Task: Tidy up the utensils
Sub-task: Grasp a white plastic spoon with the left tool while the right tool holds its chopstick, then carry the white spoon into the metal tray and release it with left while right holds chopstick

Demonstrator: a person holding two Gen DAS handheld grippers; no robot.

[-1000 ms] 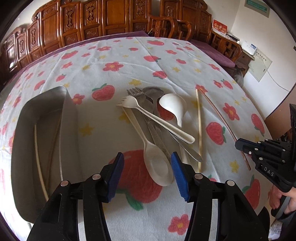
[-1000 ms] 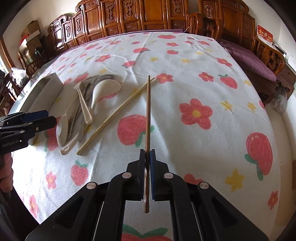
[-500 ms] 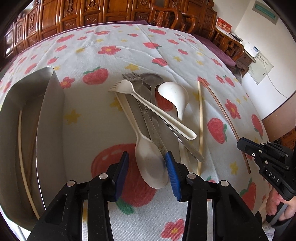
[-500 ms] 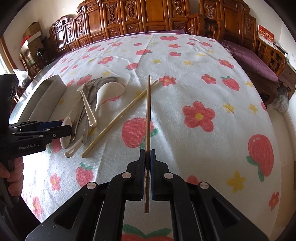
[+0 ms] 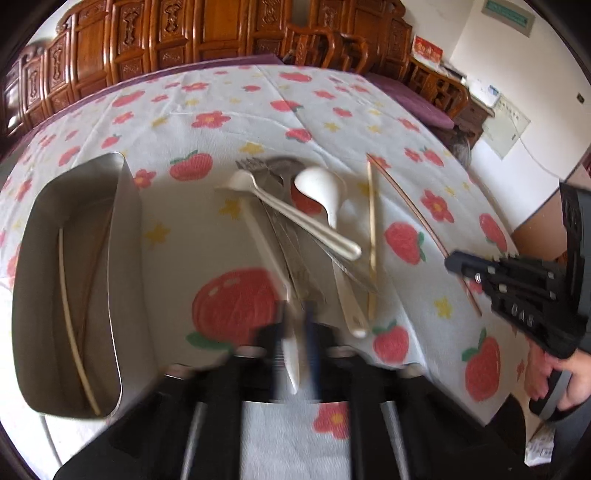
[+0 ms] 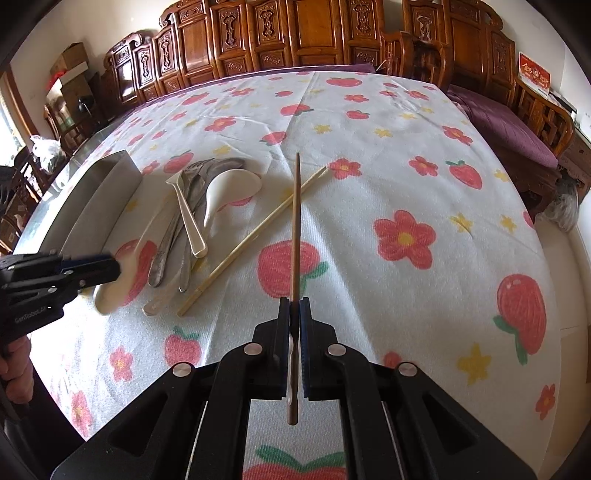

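Note:
My left gripper (image 5: pixel 299 325) is blurred; its jaws are closing, with the bowl of a white plastic spoon (image 5: pixel 291 360) pinched edge-up between the pads. In the right wrist view the left gripper (image 6: pixel 110 267) sits on that spoon's bowl (image 6: pixel 110 291). My right gripper (image 6: pixel 294 314) is shut on a dark brown chopstick (image 6: pixel 295 221) whose far tip rests on the cloth. The pile also holds a white fork (image 5: pixel 306 225), a white soup spoon (image 5: pixel 321 188), metal cutlery (image 5: pixel 273 173) and a pale chopstick (image 5: pixel 372 229). A metal tray (image 5: pixel 125 221) at left holds another pale chopstick (image 5: pixel 70 295).
A flowered tablecloth (image 6: pixel 406 147) covers the table. Carved wooden chairs (image 6: pixel 295 33) line the far side and a purple-cushioned bench (image 6: pixel 509 129) runs along the right. The table's edge drops off at right. A hand (image 5: pixel 554 373) holds the right gripper (image 5: pixel 452 264).
The left jaws have closed from wide apart onto the white spoon's bowl, which now stands on edge. The right gripper and its brown chopstick have stayed put.

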